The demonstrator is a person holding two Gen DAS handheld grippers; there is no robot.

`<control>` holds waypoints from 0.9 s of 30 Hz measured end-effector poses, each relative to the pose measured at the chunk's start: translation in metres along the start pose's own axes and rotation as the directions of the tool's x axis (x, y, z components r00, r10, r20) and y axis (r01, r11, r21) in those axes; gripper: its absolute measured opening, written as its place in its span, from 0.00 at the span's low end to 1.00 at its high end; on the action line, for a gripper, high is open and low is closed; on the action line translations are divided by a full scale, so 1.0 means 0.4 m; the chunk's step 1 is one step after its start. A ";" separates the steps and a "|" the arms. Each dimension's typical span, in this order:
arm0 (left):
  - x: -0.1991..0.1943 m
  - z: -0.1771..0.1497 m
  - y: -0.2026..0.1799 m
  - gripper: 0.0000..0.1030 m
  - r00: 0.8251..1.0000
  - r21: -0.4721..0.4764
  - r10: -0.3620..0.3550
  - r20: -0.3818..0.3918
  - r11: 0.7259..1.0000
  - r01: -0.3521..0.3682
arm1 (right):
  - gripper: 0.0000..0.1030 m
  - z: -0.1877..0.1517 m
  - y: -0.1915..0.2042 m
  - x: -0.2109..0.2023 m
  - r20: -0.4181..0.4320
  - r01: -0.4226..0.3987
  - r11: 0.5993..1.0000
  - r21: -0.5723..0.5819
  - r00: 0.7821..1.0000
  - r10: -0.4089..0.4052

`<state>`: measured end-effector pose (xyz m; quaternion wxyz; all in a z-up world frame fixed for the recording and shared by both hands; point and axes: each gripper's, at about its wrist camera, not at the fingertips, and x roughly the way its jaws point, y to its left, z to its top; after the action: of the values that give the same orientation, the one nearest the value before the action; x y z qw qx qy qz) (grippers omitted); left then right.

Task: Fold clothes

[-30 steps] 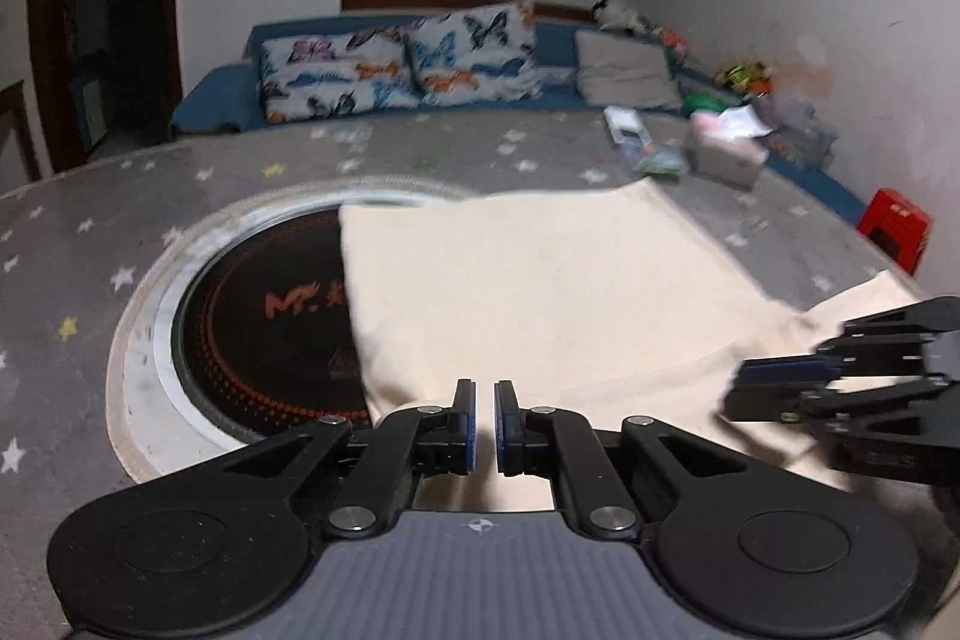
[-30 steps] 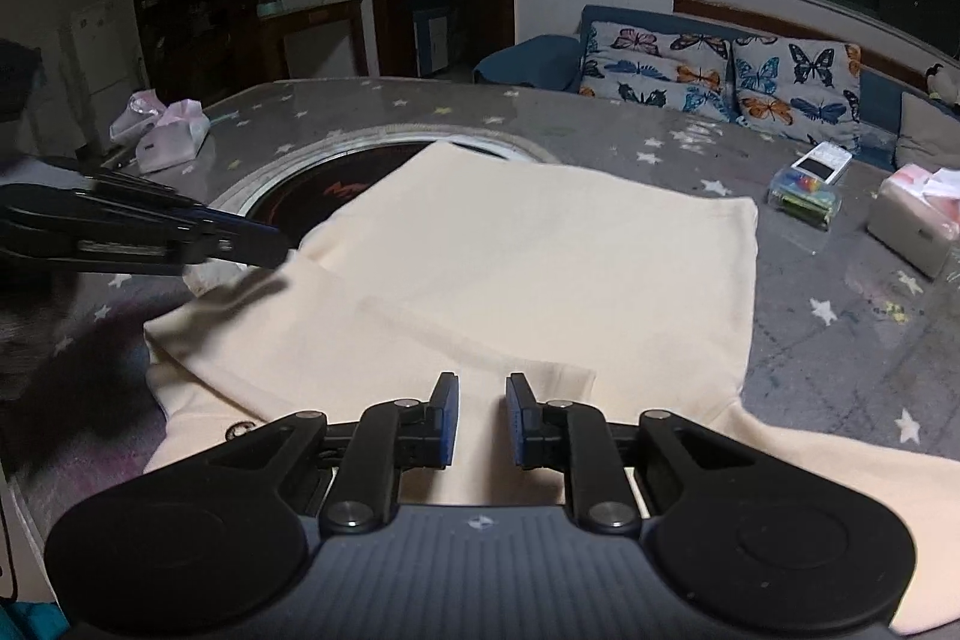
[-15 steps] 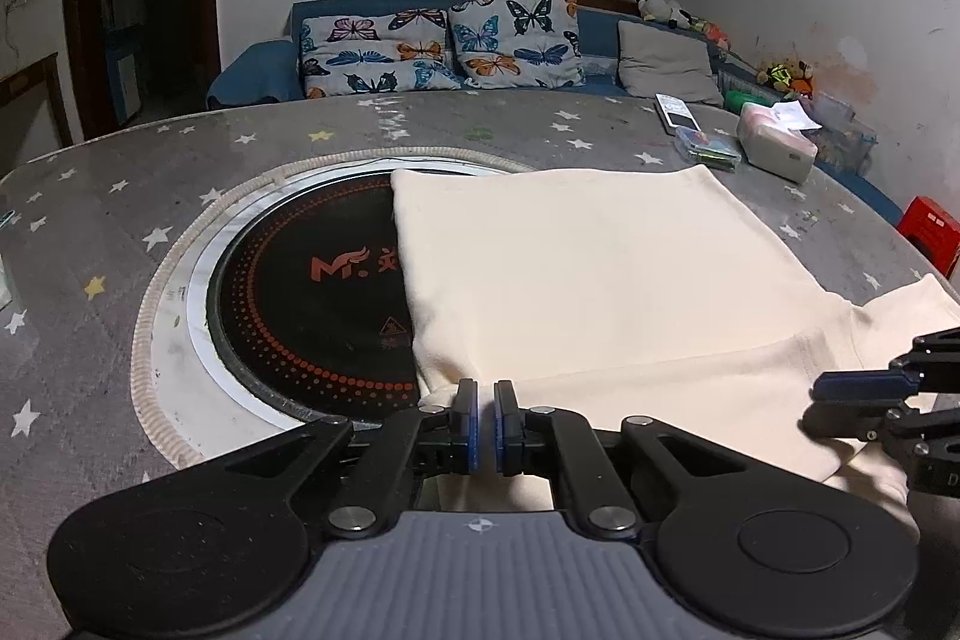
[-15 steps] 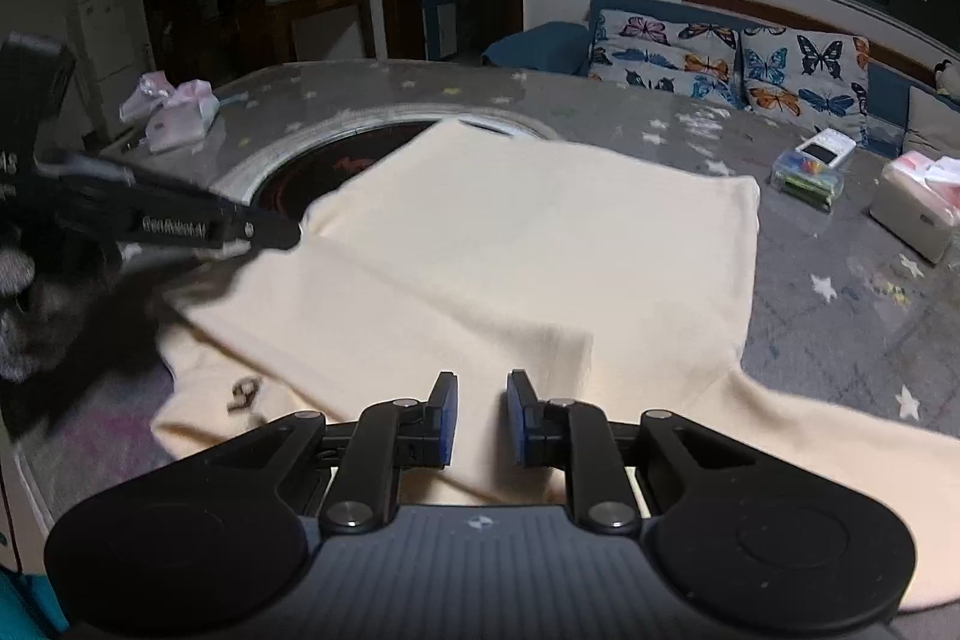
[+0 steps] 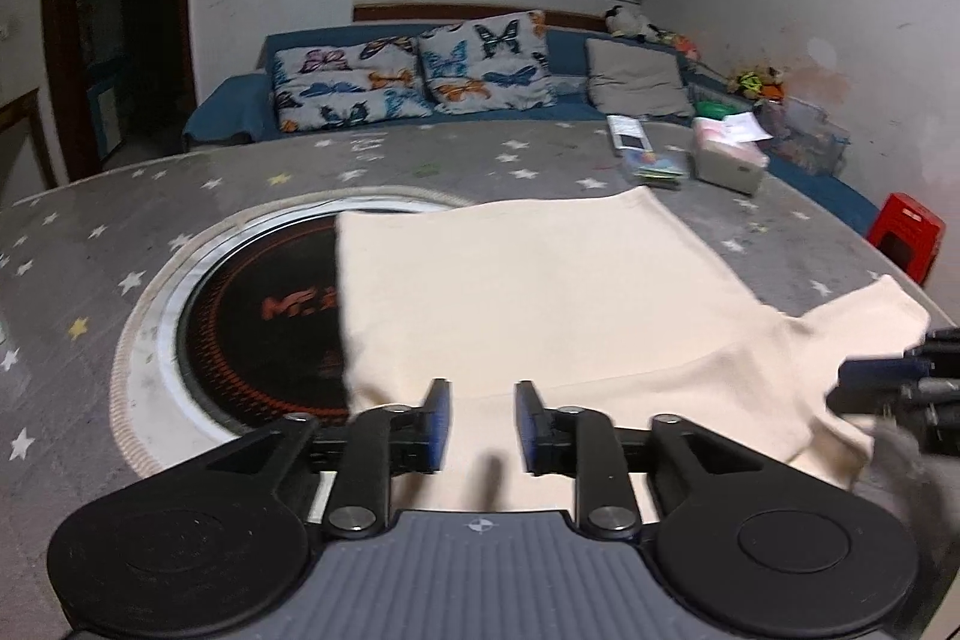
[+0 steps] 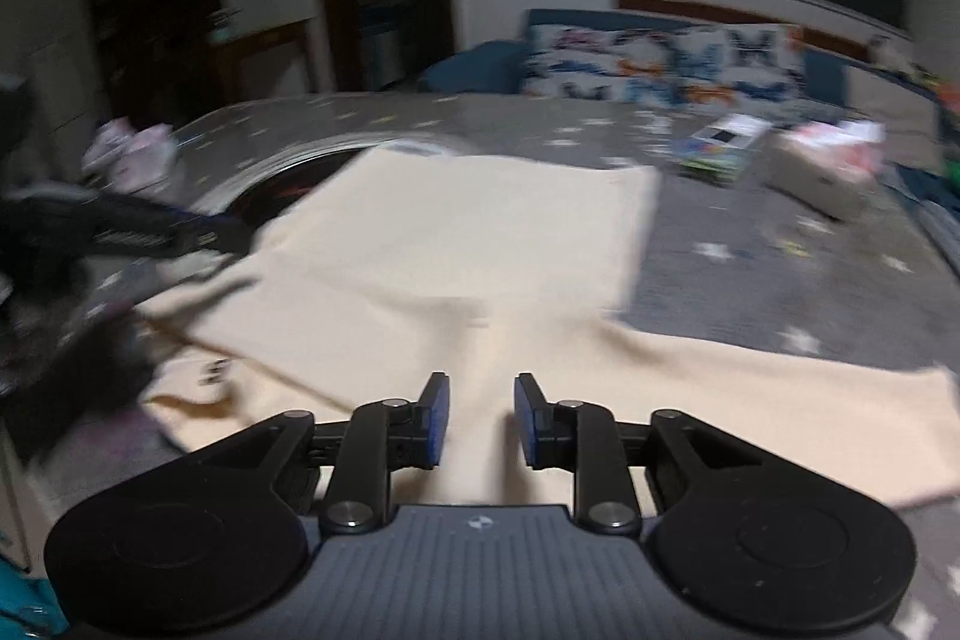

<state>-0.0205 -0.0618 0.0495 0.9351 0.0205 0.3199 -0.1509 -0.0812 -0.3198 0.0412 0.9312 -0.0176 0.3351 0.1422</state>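
A cream garment [image 5: 540, 292] lies partly folded on the grey star-patterned table [image 5: 120, 220], one sleeve reaching out to the right [image 6: 780, 400]. My left gripper [image 5: 480, 415] hovers at the garment's near edge. Its jaws are opening, and the cloth shows in the gap with no pad pressing on it. My right gripper [image 6: 477, 415] is over the near part of the garment [image 6: 468, 232], and its jaws are also opening, with cloth under the gap and not pinched. Each gripper appears in the other's view: the right gripper [image 5: 900, 376] at the right edge, the left gripper [image 6: 150, 232] at the left. The right wrist view is blurred.
A round black cooktop [image 5: 258, 322] is set into the table, partly under the garment. A tissue box [image 5: 729, 160] and a small colourful box [image 5: 654, 163] sit at the far right. Pink packets [image 6: 132, 148] lie far left. A red stool [image 5: 906, 232] and a blue sofa [image 5: 228, 112] stand beyond.
The left jaws, shut before, have parted and let go of the garment's edge. The right jaws have widened slightly. The right view has swung sideways and blurred.
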 end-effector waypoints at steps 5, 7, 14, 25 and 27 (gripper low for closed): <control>0.000 0.007 -0.069 0.34 0.998 0.045 -0.062 0.004 0.997 0.062 | 0.23 -0.032 -0.148 -0.036 0.006 0.199 0.969 0.145 0.979 -0.202; 0.005 0.007 -0.098 0.35 0.996 0.066 -0.084 0.001 0.994 0.084 | 0.23 -0.050 -0.219 -0.051 -0.005 0.286 0.934 0.215 0.956 -0.292; 0.029 -0.002 -0.177 0.36 0.992 0.128 -0.123 -0.033 0.984 0.126 | 0.24 -0.094 -0.391 -0.077 -0.044 0.447 0.813 0.373 0.884 -0.466; 0.055 -0.017 -0.225 0.41 0.991 0.172 -0.120 -0.067 0.977 0.130 | 0.09 -0.106 -0.408 -0.067 -0.014 0.397 0.816 0.419 0.902 -0.432; 0.058 -0.021 -0.232 0.41 0.990 0.181 -0.119 -0.072 0.975 0.130 | 0.08 -0.093 -0.395 -0.083 0.018 0.374 0.827 0.419 0.907 -0.420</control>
<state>-0.0355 -0.1556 0.0341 0.9078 0.0917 0.3333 -0.2376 -0.0850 -0.4846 0.0233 0.9402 0.1146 0.2948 -0.1267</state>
